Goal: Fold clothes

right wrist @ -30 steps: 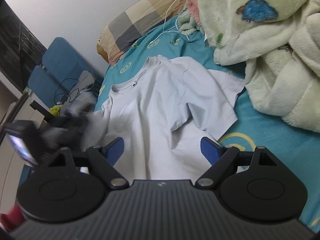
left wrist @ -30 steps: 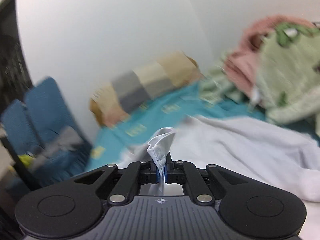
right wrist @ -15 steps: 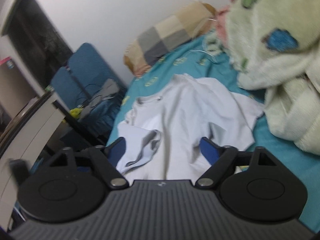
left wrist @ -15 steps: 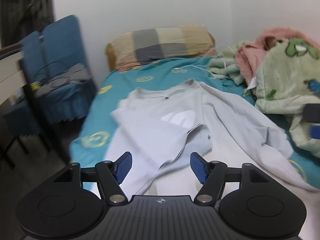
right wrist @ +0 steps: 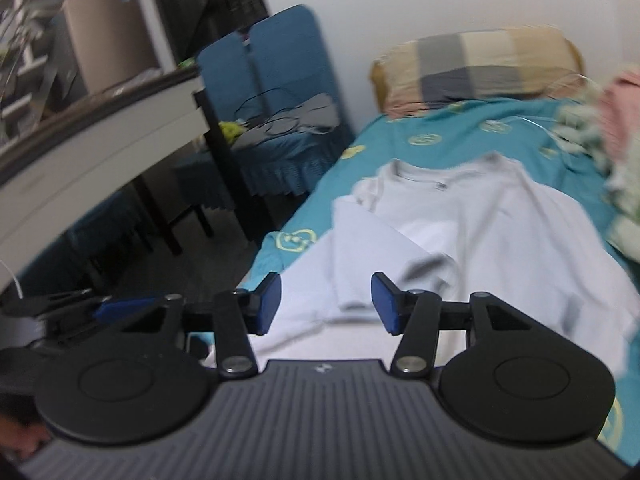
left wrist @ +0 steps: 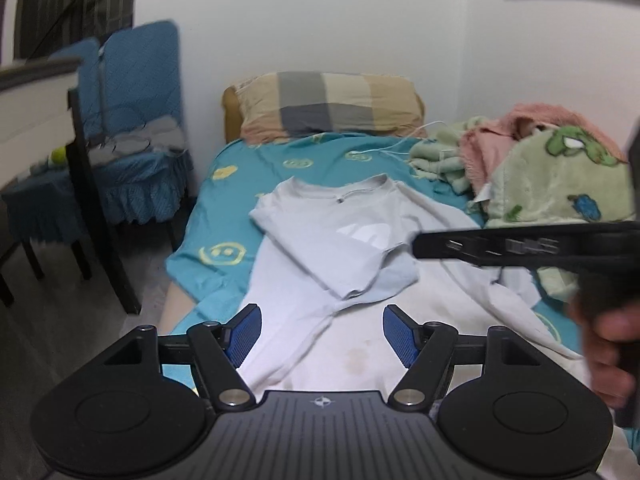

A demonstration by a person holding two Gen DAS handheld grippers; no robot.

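A pale grey T-shirt [left wrist: 352, 248] lies spread on a bed with a teal sheet [left wrist: 256, 168], its collar pointing toward the checked pillow [left wrist: 324, 108] at the head of the bed. The sleeve on the side nearer the blue chair [left wrist: 136, 128] is turned in across the chest, its cuff resting near the white print, so one fold lies in place. On the far side from the chair, toward the heap of fleece blankets [left wrist: 556, 176], the shirt is spread out and rumpled; the sleeve there cannot be made out clearly. The lower body of the shirt runs toward the cameras, unfolded, with a faint brownish stain near the hem end. The left gripper [left wrist: 322, 334] hovers above the lower part of the shirt with its blue-padded jaws wide apart, holding nothing. The right gripper [right wrist: 324, 304] also stands wide and empty, over the turned-in sleeve; in the left view it crosses from the blanket side, with the person's hand [left wrist: 604, 344] on its handle. By this evidence the folding is partly done: the blanket-side half and the lengthwise folds appear to remain.
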